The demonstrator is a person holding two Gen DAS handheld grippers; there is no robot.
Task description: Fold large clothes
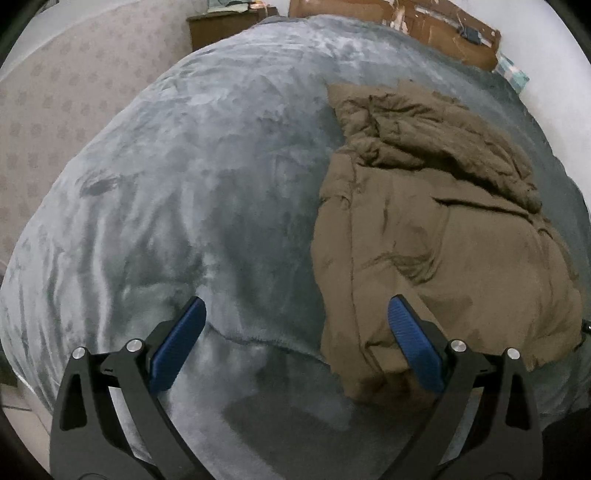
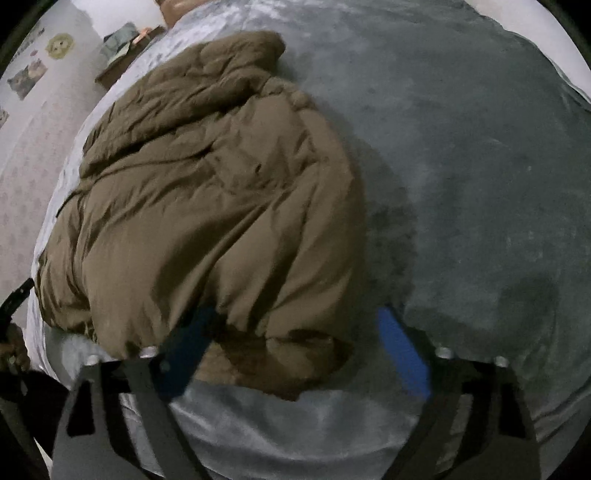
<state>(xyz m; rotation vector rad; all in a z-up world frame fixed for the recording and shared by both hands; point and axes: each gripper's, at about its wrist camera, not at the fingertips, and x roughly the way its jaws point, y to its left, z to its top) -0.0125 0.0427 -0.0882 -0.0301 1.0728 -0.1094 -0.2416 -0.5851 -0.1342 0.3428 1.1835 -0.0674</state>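
Left gripper (image 1: 295,339) hangs released, jaws wide, above a grey plush blanket (image 1: 192,206). Right gripper (image 2: 295,343) is released too, jaws straddling the near hem of a crumpled olive-brown padded coat (image 2: 207,206), which spreads toward eleven o'clock. No legible writing; a cardboard box (image 1: 443,33) sits at one o'clock, its contents hidden.

We take this for a bedroom in a home. Ahead of the tools and beneath them spreads a bed (image 1: 192,206) under a plush grey-blue blanket (image 2: 480,166). Beyond its far edge stand a wooden nightstand (image 1: 218,31) and cardboard boxes (image 1: 443,33). Off to the left runs patterned wallpaper (image 1: 48,99), with stickers (image 2: 59,46) and pictures (image 2: 27,79) stuck on it.
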